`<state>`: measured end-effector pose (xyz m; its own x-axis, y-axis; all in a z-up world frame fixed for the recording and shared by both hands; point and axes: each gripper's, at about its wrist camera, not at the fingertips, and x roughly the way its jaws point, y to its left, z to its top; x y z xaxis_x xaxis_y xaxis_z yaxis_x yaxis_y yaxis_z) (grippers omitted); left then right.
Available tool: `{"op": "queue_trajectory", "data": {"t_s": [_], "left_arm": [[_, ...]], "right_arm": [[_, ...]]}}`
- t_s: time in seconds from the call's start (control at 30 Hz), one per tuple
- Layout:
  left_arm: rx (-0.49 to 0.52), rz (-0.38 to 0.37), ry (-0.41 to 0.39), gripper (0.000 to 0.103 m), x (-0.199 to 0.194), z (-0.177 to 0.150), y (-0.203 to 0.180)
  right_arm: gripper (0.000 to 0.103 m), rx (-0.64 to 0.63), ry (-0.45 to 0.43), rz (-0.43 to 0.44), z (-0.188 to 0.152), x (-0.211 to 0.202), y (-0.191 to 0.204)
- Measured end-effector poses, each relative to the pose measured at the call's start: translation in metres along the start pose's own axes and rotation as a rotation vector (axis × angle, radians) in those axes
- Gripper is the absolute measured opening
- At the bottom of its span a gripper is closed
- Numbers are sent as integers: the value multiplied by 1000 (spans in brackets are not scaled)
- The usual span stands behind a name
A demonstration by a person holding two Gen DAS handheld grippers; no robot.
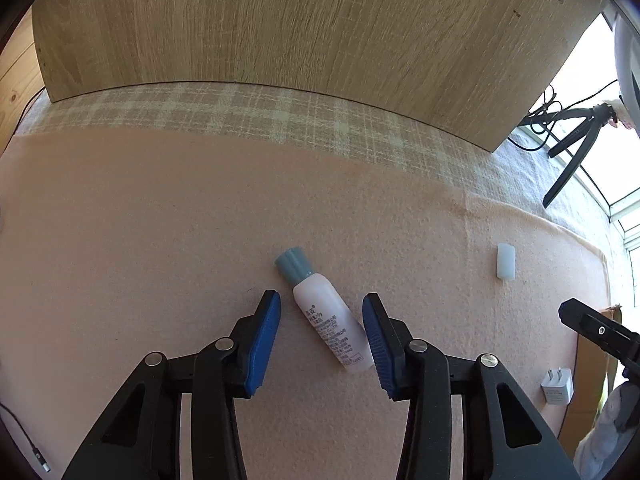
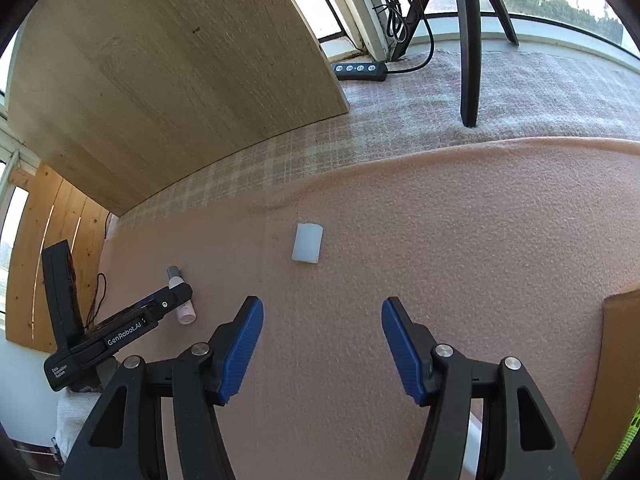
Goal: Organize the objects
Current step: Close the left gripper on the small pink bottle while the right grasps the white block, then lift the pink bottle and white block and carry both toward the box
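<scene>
Here, a small white bottle (image 1: 326, 316) with a grey-blue cap lies on its side on the pink felt mat (image 1: 140, 240) covering the bench, cap pointing up-left in the left wrist view. It is the only closed container in sight; what it holds cannot be told. The left gripper (image 1: 322, 320) straddles it — jaws still apart, the right pad touching or nearly touching the bottle's base end, the left pad clear of the body, just beside the neck. No grip yet.

The right gripper (image 2: 322, 322) hovers over bare mat, jaws apart with nothing between them. A small translucent white block (image 2: 307, 242) lies ahead of it, well clear of the pads. A white plug adapter (image 1: 557, 385) sits near the mat's right edge, beside a piece of brown cardboard (image 2: 622, 360). Behind the mat — a plaid cloth (image 1: 200, 108) and a wooden panel (image 1: 280, 24).
</scene>
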<state>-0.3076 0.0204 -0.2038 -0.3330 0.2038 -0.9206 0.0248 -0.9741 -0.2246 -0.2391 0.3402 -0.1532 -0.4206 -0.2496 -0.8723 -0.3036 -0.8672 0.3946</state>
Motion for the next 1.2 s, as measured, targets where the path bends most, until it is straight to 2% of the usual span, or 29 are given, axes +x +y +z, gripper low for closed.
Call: {"op": "queue_trajectory", "data": {"t_s": [0.07, 0.13, 0.53, 0.83, 0.93, 1.2], "left_arm": [[15, -7, 4, 27, 1, -2, -3], [34, -4, 2, 21, -1, -5, -3], [76, -64, -15, 21, -15, -39, 7], [76, -93, -21, 21, -28, -65, 13], [72, -98, -22, 21, -29, -69, 14], [49, -116, -22, 21, -27, -78, 10]], "right_arm": [[56, -7, 5, -23, 7, 10, 5], [53, -10, 9, -38, 12, 20, 9], [35, 13, 25, -111, 35, 60, 18], [27, -87, 26, -210, 35, 70, 41], [21, -120, 26, -239, 33, 71, 46], [12, -125, 21, -211, 24, 64, 46]]}}
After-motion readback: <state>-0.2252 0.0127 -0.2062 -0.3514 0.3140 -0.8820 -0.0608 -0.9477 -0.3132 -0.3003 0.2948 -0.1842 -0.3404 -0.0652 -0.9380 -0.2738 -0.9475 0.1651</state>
